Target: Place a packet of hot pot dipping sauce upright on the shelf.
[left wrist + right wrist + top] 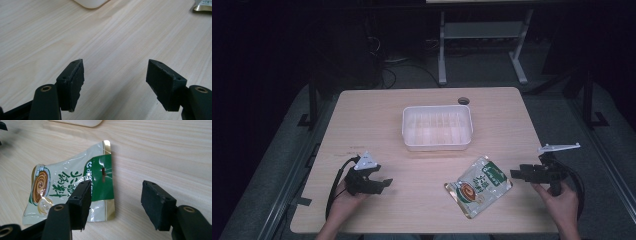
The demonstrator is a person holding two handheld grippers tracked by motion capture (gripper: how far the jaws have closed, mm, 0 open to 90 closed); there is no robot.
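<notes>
We read the step in hand as picking up the flat, glossy green-and-cream foil snack pouch (478,186), which lies on the pale wooden table (422,210) just in front of the right gripper (515,174), its green header edge nearest the tips. To do it well we would come in low and level, slide one jaw under the header edge with the hang-hole (103,171) and the other over it, and close on that stiffer sealed strip, not on the puffy middle, since the film looks slick and the pouch lies flat against the wood. In the right gripper view the pouch sits ahead and to the left of the jaws, partly behind the left-hand pad (82,202), so we judge the gripper needs a small shift toward the pouch to centre the edge in the gap. Scraping the table with the lower jaw could just push the pouch away, so a slight tilt looks wise. The right gripper's jaws stand wide apart with nothing between the pads, touching neither the pouch nor anything else we can see. The left gripper (384,183) is well apart from the pouch, on its far side from the right gripper; its jaws are also spread wide, bare wood showing between the pads (75,82), gripping nothing. The white rectangular plastic tray (437,143) sits beyond both grippers, farther up the table, between them; it looks a likely place to drop the pouch.
</notes>
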